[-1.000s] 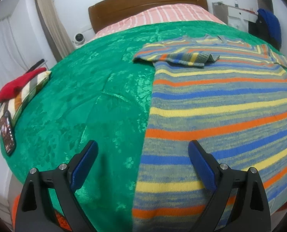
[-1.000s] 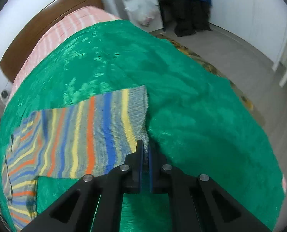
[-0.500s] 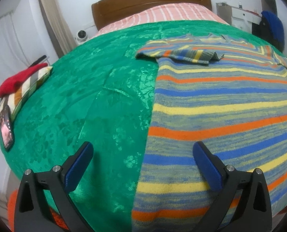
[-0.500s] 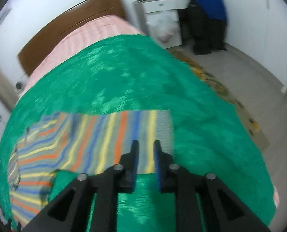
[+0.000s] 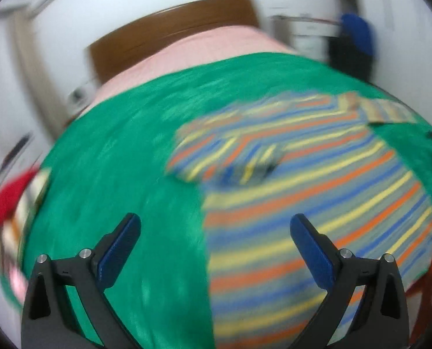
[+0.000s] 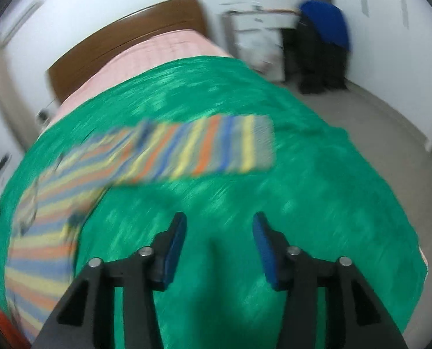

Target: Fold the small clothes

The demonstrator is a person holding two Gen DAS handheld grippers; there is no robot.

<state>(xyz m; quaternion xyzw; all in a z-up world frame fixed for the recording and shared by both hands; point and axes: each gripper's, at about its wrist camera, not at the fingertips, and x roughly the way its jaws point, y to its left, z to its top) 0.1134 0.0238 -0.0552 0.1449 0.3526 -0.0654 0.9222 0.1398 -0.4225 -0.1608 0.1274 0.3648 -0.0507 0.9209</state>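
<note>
Striped sweater (image 5: 309, 192) spread flat on green bedspread (image 5: 114, 160), one sleeve (image 6: 216, 145) stretched out sideways. Left claw (image 5: 216, 232) wide apart, grasping nothing, above sweater's edge. Right claw (image 6: 219, 232) released, over bare bedspread near sleeve

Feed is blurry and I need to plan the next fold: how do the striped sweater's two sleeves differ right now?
The left sleeve is folded in over the striped knit sweater; the right sleeve is stretched straight out on the green bedspread. The left looks bunched, the right flat. Both share the stripes, and neither gripper holds them.
</note>
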